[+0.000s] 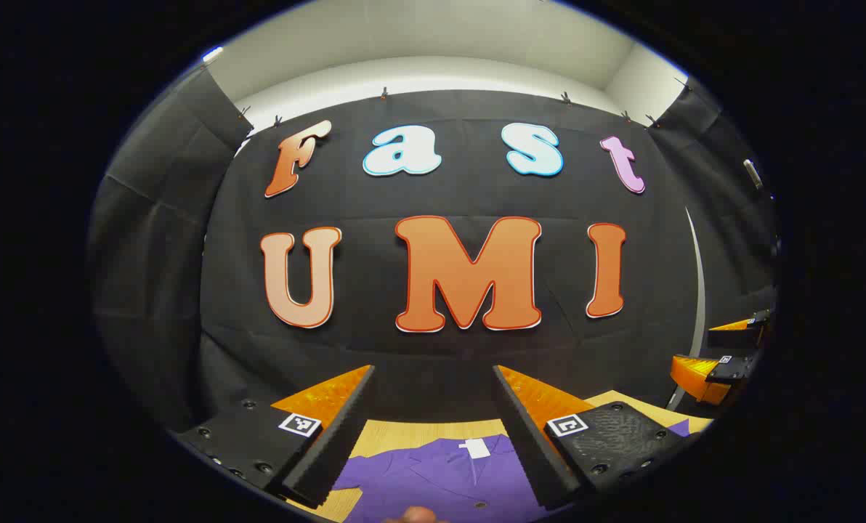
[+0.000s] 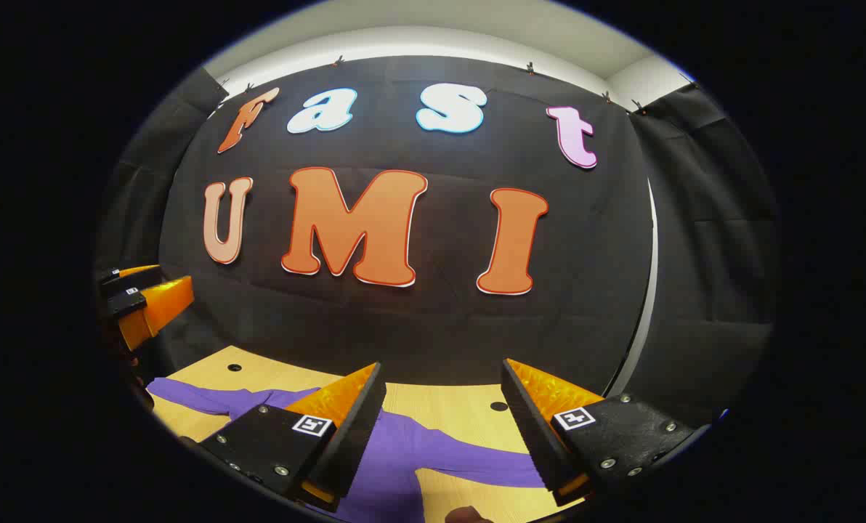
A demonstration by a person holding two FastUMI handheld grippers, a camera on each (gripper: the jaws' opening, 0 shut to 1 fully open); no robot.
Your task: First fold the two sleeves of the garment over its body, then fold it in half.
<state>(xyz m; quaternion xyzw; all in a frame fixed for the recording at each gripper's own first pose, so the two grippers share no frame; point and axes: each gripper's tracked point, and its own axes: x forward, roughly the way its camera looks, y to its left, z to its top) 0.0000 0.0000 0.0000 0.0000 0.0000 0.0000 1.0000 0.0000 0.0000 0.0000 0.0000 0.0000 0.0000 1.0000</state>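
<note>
— How are your fingers standing on the left side?

— My left gripper is sitting wide open, the two fingers well apart, and it is gripping nothing. I am holding it up in the air, facing the booth's cloth wall, and between the fingers I am looking down on the purple garment lying on the wooden table. The collar end with a small white tag is lying between my fingertips as I see it, but I cannot tell that they are touching the cloth; they seem to be above it.

— And the right?

— The same there. My right gripper is spread wide with nothing between the fingers. Below it the garment is stretching across the table, with one purple sleeve running away to my left and another sleeve reaching toward my right finger. Both sleeves are lying flat and spread out, not folded over the body.

— Are you seeing one gripper from the other?

— Yes. In the left gripper view the right gripper is sitting far at the right edge, and in the right gripper view the left gripper is sitting at the left edge, well apart from mine.
</note>
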